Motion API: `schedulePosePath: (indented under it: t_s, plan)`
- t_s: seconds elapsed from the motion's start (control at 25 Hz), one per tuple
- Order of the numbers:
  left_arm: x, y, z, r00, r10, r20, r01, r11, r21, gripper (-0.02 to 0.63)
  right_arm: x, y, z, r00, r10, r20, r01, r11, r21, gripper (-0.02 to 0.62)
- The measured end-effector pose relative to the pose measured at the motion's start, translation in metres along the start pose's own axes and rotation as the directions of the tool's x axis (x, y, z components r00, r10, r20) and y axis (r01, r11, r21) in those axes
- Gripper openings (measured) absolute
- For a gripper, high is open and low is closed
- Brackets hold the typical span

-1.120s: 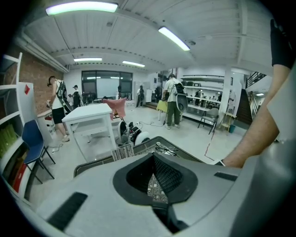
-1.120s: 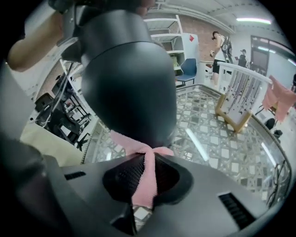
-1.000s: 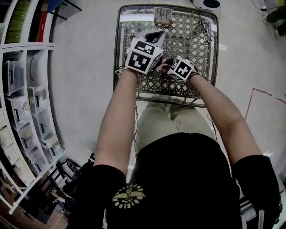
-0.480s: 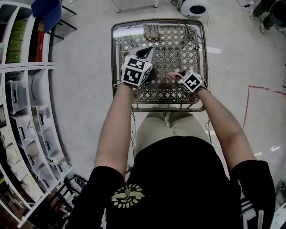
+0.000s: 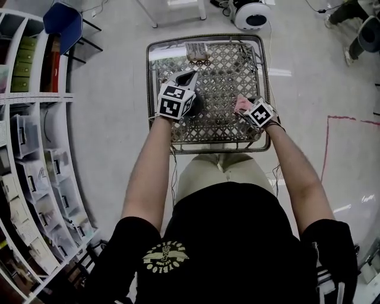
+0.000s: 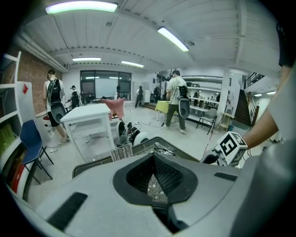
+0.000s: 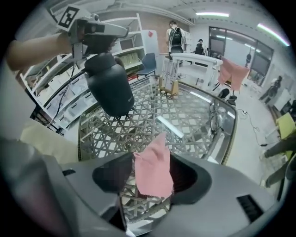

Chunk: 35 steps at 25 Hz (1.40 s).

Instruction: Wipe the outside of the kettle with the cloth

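Nearest, by the right edge of the desk point(image 5: 222, 77): right tongs point(image 7: 150, 181), opening, pads spread either side of the pink cloth point(image 5: 240, 104) and no longer pressing on it. Cloth bunched between them, one corner poking up. Unclear whether already resting on the lattice or still clinging to a pad.

A little further in, toward the left: left tongs point(image 7: 95, 41), pressed together on the top of the dark kettle point(image 7: 108, 85), body hanging tilted below them over the lattice. Base touching the desk or just clear of it: cannot tell.

Changed within the last second: right tongs gone from the kettle. Close against it then, now well apart, off toward the right edge. Also gone from pinching the cloth to letting go. Left tongs and kettle in much the same place as before.

Read as: wiping pass over, or at least broken off, with the cloth being put down. Extent of wiping on the kettle's outside: not readable here. If more wiping needed, cloth to be pinched again first. Otherwise probably only setting the kettle upright on the desk left to do.

Further off: a barcode card point(image 5: 196, 50) at the desk's far rim, then a white round machine point(image 5: 249, 14) on the floor beyond, with a blue chair point(image 5: 62, 21) and shelves point(image 5: 35, 148) to the left.
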<state>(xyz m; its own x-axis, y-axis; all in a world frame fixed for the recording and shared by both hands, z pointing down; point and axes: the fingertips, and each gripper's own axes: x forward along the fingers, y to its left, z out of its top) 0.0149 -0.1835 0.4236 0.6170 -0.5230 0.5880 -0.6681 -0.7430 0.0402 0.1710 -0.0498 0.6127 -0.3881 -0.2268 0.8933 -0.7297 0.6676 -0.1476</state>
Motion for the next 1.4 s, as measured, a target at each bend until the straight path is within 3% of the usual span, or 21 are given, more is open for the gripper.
schedulePosePath:
  t_s: [0.28,0.4,0.52,0.6,0.68,0.84,0.92,1.2,1.32,1.4]
  plan:
    - [0.001,-0.008,-0.001,1.000,-0.004,-0.001,0.004,0.998,0.066,0.006,-0.057,-0.005,0.027,0.986,-0.052,0.157,0.044,0.997,0.058,0.224]
    - [-0.009,-0.005,0.005,0.999,-0.010,0.041,0.010,1.000,0.000,0.006,-0.088,-0.005,0.044,0.969,-0.061,0.240,0.036,0.993,0.108,0.222]
    - [-0.032,-0.008,0.023,0.991,0.028,0.134,-0.019,0.998,-0.068,0.006,-0.120,0.002,0.063,0.940,-0.068,0.334,0.018,0.988,0.151,0.222]
    - [-0.053,-0.013,0.035,0.978,0.079,0.193,-0.065,0.995,-0.081,0.006,-0.142,0.006,0.075,0.910,-0.091,0.404,0.020,0.984,0.176,0.207]
    - [-0.077,-0.015,0.044,0.962,0.139,0.237,-0.114,0.987,-0.113,0.006,-0.166,0.008,0.088,0.867,-0.131,0.481,0.034,0.978,0.205,0.145]
    - [-0.129,-0.005,0.066,0.918,0.228,0.324,-0.167,0.964,-0.206,0.006,-0.212,0.010,0.116,0.772,-0.229,0.592,0.101,0.965,0.241,0.038]
    - [-0.155,-0.001,0.082,0.891,0.256,0.375,-0.185,0.959,-0.214,0.006,-0.234,0.011,0.132,0.733,-0.254,0.631,0.132,0.963,0.233,0.018]
    - [-0.244,0.011,0.138,0.782,0.320,0.535,-0.290,0.946,-0.142,0.006,-0.308,0.036,0.198,0.609,-0.252,0.752,0.185,0.967,0.175,0.011]
    - [-0.274,0.003,0.154,0.755,0.308,0.579,-0.315,0.945,-0.093,0.006,-0.340,0.052,0.216,0.564,-0.245,0.789,0.178,0.969,0.174,0.011]
    - [-0.287,-0.003,0.162,0.752,0.295,0.590,-0.331,0.942,-0.049,0.006,-0.358,0.059,0.226,0.539,-0.245,0.806,0.187,0.968,0.169,0.011]
